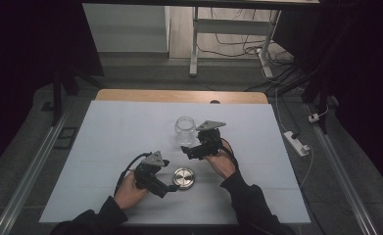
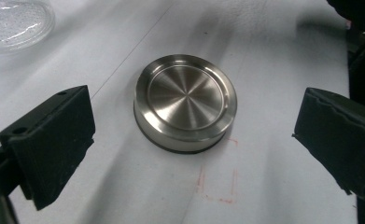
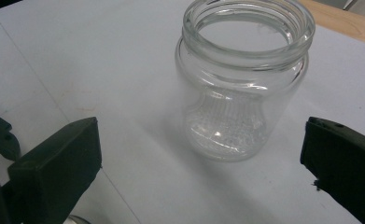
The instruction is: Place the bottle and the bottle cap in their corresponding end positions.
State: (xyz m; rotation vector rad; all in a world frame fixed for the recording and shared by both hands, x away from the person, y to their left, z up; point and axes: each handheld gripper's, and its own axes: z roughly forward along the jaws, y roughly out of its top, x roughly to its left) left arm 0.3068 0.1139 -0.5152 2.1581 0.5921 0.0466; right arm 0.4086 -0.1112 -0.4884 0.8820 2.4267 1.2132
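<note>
Left gripper (image 1: 175,188) released, jaws wide apart before the steel lid (image 2: 185,101), right gripper (image 1: 185,150) released, just beside upright glass jar (image 3: 243,79), white table (image 1: 110,142).

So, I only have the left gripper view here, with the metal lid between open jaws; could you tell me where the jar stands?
Observer: The glass jar stands upright on the white table cover, beyond the metal lid, with a gap between them.
Operator: Thank you. Is anything inside it?
Observer: In the right gripper view the jar looks empty, its mouth open.
Operator: And does the right gripper hold it?
Observer: No, the right gripper faces the jar with its jaws wide open, not touching the glass.
</note>
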